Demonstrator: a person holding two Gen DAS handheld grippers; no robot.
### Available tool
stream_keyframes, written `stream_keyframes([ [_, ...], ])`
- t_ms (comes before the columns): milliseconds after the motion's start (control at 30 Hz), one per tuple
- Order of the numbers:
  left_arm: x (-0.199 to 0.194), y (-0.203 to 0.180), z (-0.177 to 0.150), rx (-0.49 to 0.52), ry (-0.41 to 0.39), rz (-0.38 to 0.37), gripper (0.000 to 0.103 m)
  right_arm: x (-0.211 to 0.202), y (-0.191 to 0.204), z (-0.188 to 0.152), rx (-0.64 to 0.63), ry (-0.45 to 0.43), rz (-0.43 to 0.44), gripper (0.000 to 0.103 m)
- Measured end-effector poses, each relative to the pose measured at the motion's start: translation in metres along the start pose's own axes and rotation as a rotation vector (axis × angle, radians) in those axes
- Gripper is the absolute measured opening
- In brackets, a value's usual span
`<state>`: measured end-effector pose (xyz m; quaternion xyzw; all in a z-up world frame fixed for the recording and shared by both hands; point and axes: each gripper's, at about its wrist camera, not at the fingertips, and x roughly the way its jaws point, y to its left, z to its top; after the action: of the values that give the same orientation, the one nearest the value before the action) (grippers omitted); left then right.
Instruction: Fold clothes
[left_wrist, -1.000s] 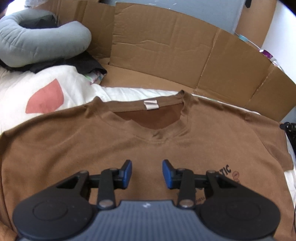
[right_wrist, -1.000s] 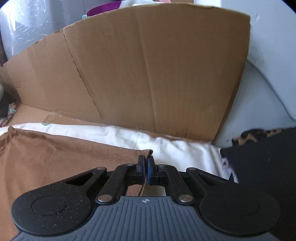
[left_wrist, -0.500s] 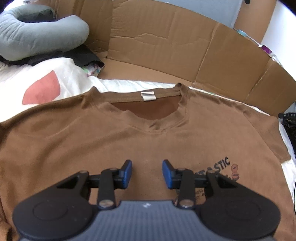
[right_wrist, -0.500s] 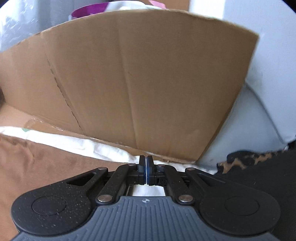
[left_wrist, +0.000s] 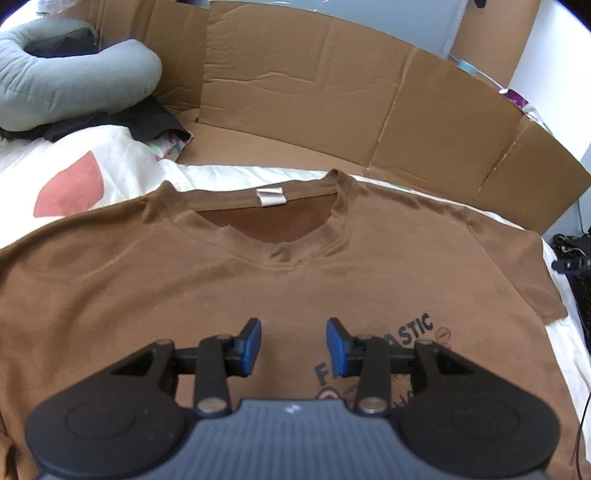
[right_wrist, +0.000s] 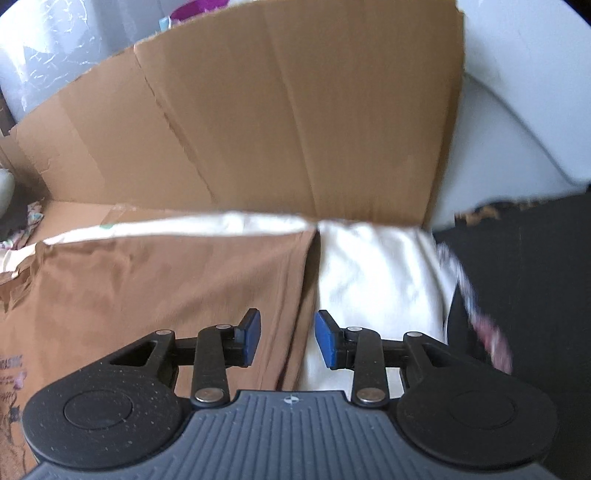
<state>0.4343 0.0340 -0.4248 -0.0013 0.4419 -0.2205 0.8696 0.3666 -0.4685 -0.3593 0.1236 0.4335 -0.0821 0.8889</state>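
A brown short-sleeved cotton T-shirt (left_wrist: 229, 280) lies spread flat, front up, across the middle of the left wrist view on a white bed sheet (left_wrist: 110, 166), collar toward the top of the frame. The left tongs (left_wrist: 293, 345) hover over its chest, parted, gripping nothing. In the right wrist view the right tongs (right_wrist: 288, 339) have just been opening; they stand parted over the sleeve's edge (right_wrist: 303, 295), with nothing pinched. Folded brown cardboard panels (left_wrist: 314, 110) stand along the top of both frames.
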Motion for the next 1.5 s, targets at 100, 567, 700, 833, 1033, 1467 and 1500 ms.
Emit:
stream_keyframes([
  [100,-0.003,-0.003,-0.002,-0.001,0.001,-0.007,0.042,0.001,0.001,-0.013,0.025,0.035,0.008,0.039],
  [567,-0.005,-0.007,-0.01,-0.016,0.014,-0.022,0.042,-0.007,0.009,-0.055,0.137,0.124,0.06,0.039],
  [700,-0.005,-0.006,-0.012,-0.016,0.021,-0.02,0.042,-0.012,0.013,-0.045,0.115,0.08,0.051,0.039],
  [833,-0.005,-0.006,-0.014,-0.016,0.025,-0.019,0.042,-0.008,0.016,-0.038,0.108,0.073,0.054,0.039],
  [1033,-0.002,-0.005,-0.016,-0.021,0.031,-0.015,0.042,-0.013,0.026,-0.039,0.079,0.068,0.074,0.039],
  [1467,0.003,-0.008,-0.02,-0.013,0.05,-0.014,0.042,-0.01,0.033,-0.044,0.046,0.065,0.056,0.039],
  [1500,0.003,-0.008,-0.02,-0.011,0.05,-0.015,0.042,-0.006,0.03,-0.043,0.055,0.071,0.048,0.037],
])
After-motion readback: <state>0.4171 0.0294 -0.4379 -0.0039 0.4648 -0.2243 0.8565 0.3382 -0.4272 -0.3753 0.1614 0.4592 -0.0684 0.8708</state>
